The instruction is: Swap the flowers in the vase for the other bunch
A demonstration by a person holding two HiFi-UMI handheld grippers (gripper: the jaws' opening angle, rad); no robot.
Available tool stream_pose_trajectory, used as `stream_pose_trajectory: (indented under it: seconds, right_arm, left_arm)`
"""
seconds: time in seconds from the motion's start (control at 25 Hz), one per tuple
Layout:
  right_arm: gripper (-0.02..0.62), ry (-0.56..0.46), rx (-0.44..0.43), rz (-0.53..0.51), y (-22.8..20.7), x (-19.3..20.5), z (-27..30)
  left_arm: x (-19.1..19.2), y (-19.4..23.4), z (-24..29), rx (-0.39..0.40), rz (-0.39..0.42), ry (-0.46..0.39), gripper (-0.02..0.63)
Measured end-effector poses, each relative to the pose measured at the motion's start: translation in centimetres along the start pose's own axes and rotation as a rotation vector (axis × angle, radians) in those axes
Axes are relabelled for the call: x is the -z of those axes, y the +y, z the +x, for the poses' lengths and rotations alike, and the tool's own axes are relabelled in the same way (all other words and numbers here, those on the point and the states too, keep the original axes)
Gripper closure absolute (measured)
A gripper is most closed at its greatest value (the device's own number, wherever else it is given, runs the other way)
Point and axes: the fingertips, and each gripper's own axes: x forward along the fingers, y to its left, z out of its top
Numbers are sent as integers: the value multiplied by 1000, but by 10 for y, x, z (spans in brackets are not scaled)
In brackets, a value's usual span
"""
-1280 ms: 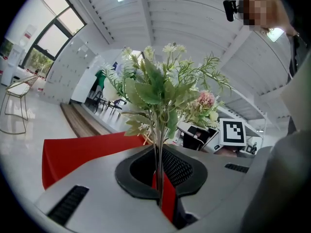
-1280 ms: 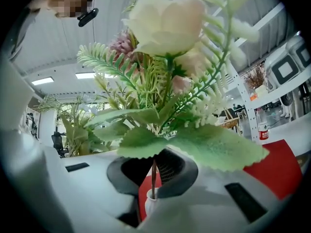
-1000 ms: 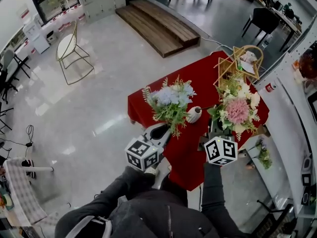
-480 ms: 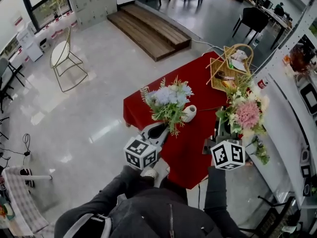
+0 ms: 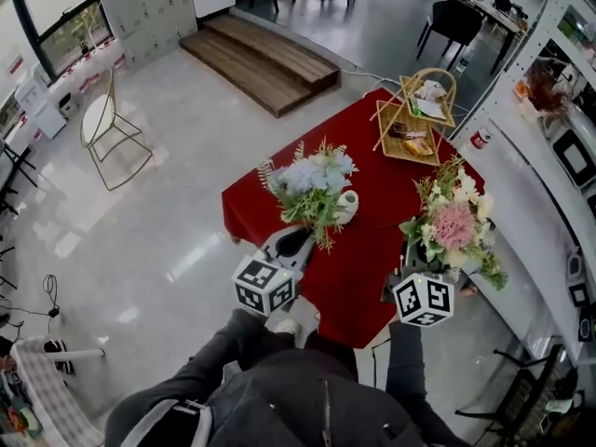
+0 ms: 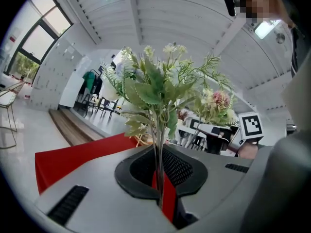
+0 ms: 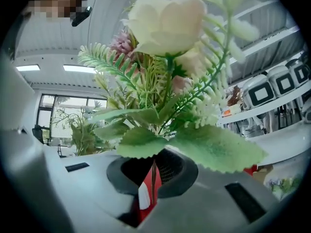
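Observation:
The blue-and-white bunch [image 5: 312,186] stands upright over the red table [image 5: 372,156], its stems pinched in my left gripper [image 5: 300,242], which is shut on them. The same green stems [image 6: 156,144] run down between the jaws in the left gripper view. A small white vase [image 5: 347,205] sits on the cloth just right of this bunch, partly hidden by its leaves. My right gripper [image 5: 410,257] is shut on the stems of the pink-and-cream bunch [image 5: 453,226] at the table's right edge. In the right gripper view, a cream rose [image 7: 165,21] fills the top.
A wooden basket [image 5: 411,119] with small items stands at the table's far end, a red can [image 5: 480,139] beside it. A white counter [image 5: 531,212] with shelves runs along the right. On the floor sit a wooden platform [image 5: 261,54] and a wire chair [image 5: 107,128].
My right gripper has carried the pink bunch to the right, from beside the vase to the table's right edge. The left gripper and blue bunch have stayed about where they were.

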Motion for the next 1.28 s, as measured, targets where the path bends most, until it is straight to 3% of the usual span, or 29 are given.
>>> stream_pose_trajectory:
  seconds: [0.56,1.28]
  right_arm:
    - [574,147,37,19,2,71,-36]
    - [574,160,43,50,11,86,-50]
  left_arm:
    - [9,-8,5,5,-4,19,578]
    - [12,-11,6,33,-2,33,572]
